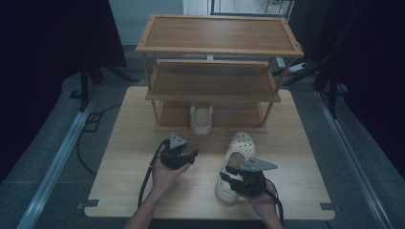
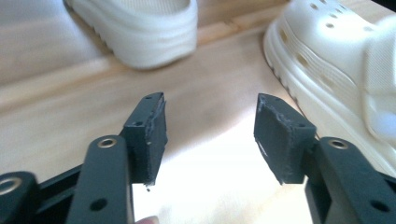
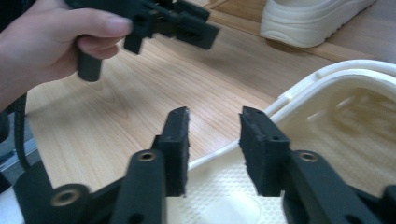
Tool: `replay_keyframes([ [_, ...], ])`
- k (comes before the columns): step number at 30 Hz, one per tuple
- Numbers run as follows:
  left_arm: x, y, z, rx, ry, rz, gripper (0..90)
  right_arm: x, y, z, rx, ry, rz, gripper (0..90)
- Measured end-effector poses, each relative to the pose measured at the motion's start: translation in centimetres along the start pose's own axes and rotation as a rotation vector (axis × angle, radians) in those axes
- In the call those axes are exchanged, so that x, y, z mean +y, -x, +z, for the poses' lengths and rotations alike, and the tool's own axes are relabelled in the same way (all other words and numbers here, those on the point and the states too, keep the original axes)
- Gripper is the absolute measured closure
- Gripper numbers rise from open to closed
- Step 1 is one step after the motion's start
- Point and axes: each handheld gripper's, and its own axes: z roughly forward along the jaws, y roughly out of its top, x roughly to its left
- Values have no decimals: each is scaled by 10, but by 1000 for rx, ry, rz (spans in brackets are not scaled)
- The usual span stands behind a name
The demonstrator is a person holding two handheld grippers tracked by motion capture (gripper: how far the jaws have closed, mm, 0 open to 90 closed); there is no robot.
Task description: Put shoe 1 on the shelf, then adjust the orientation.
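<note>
Two black handheld grippers over a pale wooden table [image 1: 124, 143]: left gripper [image 2: 210, 133] wide open, empty; right gripper [image 3: 214, 147] part-open, empty, above a cream perforated clog [image 1: 236, 162].

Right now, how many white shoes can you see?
2. One clog lies on the table under the right gripper; the other shoe sits on the rack's bottom shelf. More could be hidden behind the shelves.

Probably a recording studio or lab: black curtains [image 1: 43, 43], floor rails [image 1: 57, 157], a lone wooden table [image 1: 124, 143].
</note>
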Motion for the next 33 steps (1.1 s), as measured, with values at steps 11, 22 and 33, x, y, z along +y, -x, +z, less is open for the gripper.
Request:
replay_keyframes([
  [11,-22,-8,-25,-37,-32,-19,363,1,-4,6,29,-13,-7,813],
  [22,-26,-9,-29,-63,-39,-40,352,-5,-33,45,-49,-180,-186,844],
  [33,-27,-15,-33,-75,-35,-70,349,-8,-29,42,-34,-240,-155,885],
])
